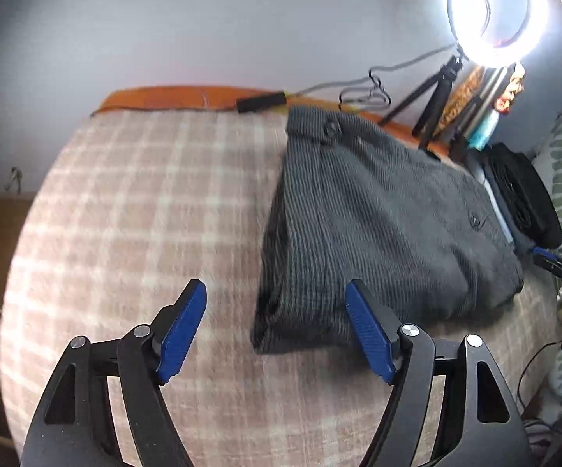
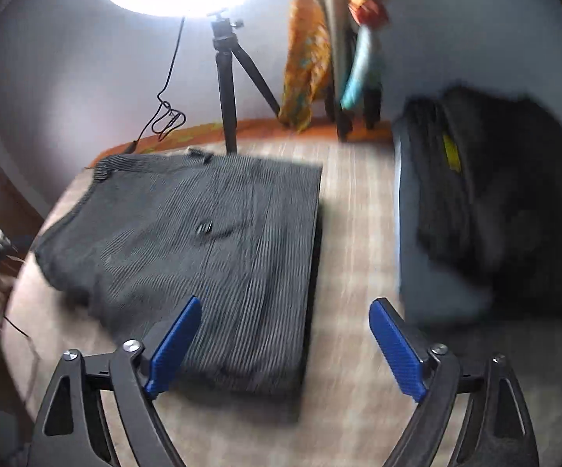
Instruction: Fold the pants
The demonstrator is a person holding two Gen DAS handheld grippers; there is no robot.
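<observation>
Dark grey corduroy pants (image 1: 378, 218) lie folded into a compact rectangle on a pink checked blanket (image 1: 144, 202). The waistband with a button points toward the wall. My left gripper (image 1: 277, 292) is open and empty, hovering above the blanket near the fold's near left corner. In the right wrist view the same pants (image 2: 203, 241) lie flat with a straight right edge. My right gripper (image 2: 284, 309) is open and empty, above the near right edge of the pants. Both views are blurred by motion.
A lit ring light (image 1: 493, 7) stands on a black tripod (image 2: 228, 89) at the back by the wall, with a cable (image 2: 168, 113) hanging down. A black bag (image 2: 487, 202) lies to the right of the pants. Colourful cloths (image 2: 312, 50) hang behind.
</observation>
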